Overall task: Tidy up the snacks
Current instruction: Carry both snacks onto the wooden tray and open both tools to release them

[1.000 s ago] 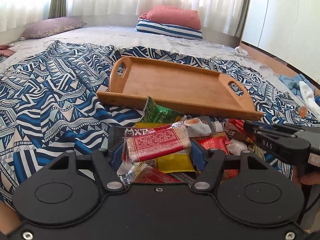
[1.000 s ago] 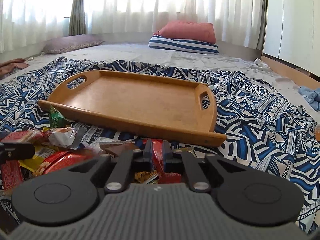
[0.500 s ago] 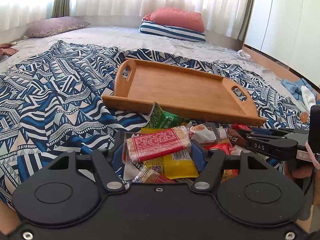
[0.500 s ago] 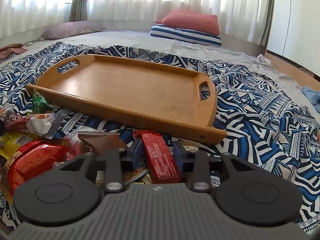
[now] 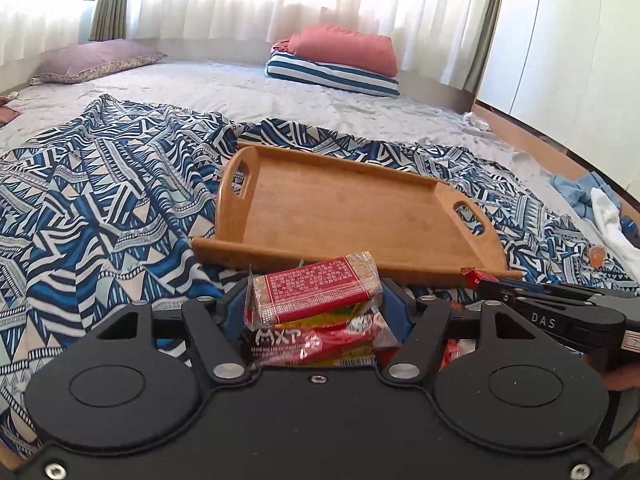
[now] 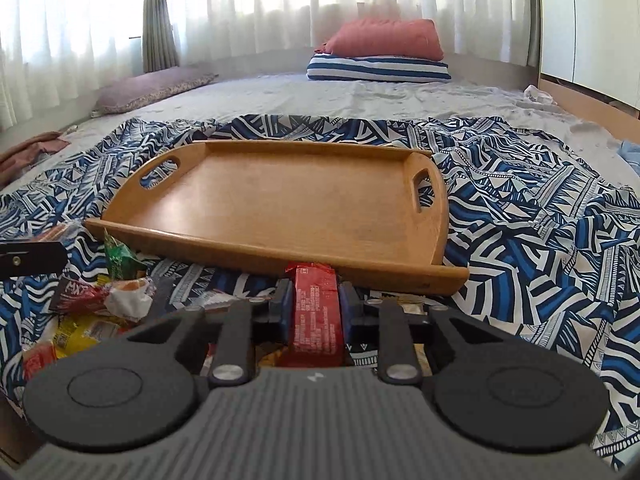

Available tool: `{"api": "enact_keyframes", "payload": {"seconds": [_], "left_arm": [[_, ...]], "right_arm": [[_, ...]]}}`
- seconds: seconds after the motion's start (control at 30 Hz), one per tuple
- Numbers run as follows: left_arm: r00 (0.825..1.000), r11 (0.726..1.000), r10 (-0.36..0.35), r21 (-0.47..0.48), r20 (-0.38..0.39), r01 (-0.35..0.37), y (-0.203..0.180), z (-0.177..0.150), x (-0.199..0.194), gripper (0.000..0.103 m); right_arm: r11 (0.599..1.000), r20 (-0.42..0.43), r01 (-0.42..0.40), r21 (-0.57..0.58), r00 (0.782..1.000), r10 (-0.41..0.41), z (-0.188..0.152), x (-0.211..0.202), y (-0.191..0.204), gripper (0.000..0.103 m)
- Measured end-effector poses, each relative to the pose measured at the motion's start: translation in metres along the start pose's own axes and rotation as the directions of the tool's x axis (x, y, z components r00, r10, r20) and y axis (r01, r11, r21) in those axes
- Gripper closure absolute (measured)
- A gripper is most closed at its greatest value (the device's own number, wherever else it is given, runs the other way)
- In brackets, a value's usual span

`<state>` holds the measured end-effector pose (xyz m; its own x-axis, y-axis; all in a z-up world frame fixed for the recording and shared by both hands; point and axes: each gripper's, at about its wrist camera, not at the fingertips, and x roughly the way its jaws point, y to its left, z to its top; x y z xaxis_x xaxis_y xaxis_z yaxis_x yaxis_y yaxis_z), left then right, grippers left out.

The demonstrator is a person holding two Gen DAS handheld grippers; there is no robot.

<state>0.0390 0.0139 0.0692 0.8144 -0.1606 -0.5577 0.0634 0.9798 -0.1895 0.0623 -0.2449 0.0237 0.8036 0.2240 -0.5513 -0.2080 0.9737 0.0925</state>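
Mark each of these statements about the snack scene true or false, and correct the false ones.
1. The wooden tray already holds several snacks. False: nothing lies in it.
2. The left claw is shut on a red-labelled cracker pack. True.
3. The right claw is open with nothing between its pads. False: it is shut on a slim red snack bar.
4. The tray sits on a blue patterned blanket. True.
5. The green packet lies inside the tray. False: it lies on the blanket just outside the tray's near left corner.
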Motion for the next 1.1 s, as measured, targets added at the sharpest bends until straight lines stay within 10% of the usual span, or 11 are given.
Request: {"api": "enact_keyframes", "payload": {"seconds": [0.7, 1.1], "left_arm": [[0.976, 0.996, -0.086, -0.005, -0.2, 0.087, -0.01, 0.127, 0.116, 0.038], [0.97, 0.999, -0.033, 0.009, -0.24, 0.037, -0.022, 0.113, 0.184, 0.038]], "right_arm": [[0.984, -0.106, -0.017, 0.175, 0.994, 0.036, 0.116, 0.054, -0.03, 0.075], [0.975, -0.181, 0.046, 0.216, 0.984, -0.006, 0.114, 0.108, -0.032, 0.075]]}}
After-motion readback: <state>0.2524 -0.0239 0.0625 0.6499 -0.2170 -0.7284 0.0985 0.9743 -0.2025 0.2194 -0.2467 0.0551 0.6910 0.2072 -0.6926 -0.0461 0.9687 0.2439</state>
